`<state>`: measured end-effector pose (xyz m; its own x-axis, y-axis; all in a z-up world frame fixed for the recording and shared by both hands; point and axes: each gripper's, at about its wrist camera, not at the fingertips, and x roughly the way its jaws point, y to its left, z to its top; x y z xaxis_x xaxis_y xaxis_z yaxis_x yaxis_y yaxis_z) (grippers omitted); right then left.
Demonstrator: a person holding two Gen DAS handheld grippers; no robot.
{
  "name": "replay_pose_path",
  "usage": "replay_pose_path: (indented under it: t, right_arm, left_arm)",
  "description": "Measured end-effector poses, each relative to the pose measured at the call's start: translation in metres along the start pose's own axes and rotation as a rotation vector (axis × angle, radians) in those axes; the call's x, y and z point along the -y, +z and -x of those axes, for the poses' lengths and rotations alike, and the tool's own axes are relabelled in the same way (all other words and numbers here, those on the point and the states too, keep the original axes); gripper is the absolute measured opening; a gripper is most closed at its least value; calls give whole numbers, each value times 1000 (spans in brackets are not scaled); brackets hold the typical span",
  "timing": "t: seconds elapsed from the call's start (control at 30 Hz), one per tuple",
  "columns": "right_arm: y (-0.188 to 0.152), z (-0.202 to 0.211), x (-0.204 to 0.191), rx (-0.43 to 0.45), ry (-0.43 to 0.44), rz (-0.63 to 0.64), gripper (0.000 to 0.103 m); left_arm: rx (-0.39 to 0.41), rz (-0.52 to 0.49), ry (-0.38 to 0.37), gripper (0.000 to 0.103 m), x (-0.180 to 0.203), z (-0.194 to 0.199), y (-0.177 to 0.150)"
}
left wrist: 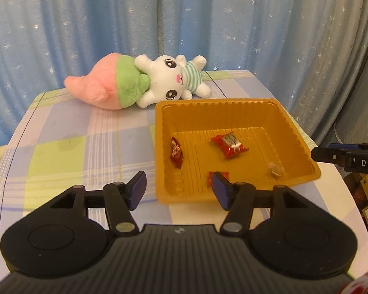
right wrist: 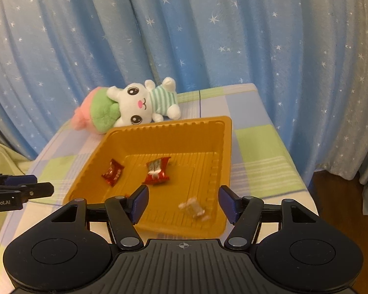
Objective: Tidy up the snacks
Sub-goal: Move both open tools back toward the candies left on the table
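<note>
A golden plastic tray (left wrist: pixel 233 103) sits on the checked tablecloth. It holds a red-wrapped candy (left wrist: pixel 229 144) in the middle and another (left wrist: pixel 176 153) against its left wall. A third red wrapper (left wrist: pixel 219 175) is partly hidden behind my left gripper's finger, and a pale candy (left wrist: pixel 276 171) lies near the tray's right corner. My left gripper (left wrist: pixel 179 183) hovers open and empty over the tray's near left corner. In the right wrist view, my right gripper (right wrist: pixel 184 201) is open above the tray (right wrist: pixel 174 123). The blurred pale candy (right wrist: pixel 193 208) lies loose below its fingers, untouched.
A white plush bunny with a pink-and-green tail (left wrist: pixel 144 83) lies behind the tray, against a blue starred curtain (left wrist: pixel 208 24). The table edge (right wrist: pixel 294 161) drops to a wooden floor on the right. Bare cloth (left wrist: pixel 73 147) stretches left of the tray.
</note>
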<state>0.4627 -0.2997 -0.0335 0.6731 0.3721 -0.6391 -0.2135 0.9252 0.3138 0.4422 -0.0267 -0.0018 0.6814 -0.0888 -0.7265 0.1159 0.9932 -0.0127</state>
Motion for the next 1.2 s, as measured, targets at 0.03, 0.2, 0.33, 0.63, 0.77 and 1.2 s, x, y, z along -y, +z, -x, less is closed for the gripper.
replay_pose_path:
  t: [0.03,0.2,0.33,0.63,0.77,1.2]
  right_arm:
    - [-3,5,-1,1,4,-2,64]
    - [-19,28,-5,1,20,5,65]
    - [-35,46,-9,-2,35,2,65]
    - [-71,71,-15,-50,66,17,66]
    - [-83,79,-18,-70,78,37,66]
    - [-119,84,-29,-157,130,94,66]
  left_arm:
    - [2,8,3,56,-1,6,-4]
    - [0,48,25,57,-6,35,-25]
    - [-4,73,45,57,-8,55,-44]
    - [-18,105,79,60,-1,92,-89]
    - [-27,138,94,61,0,104,-109]
    - [-81,204,142,61,1,123,-158]
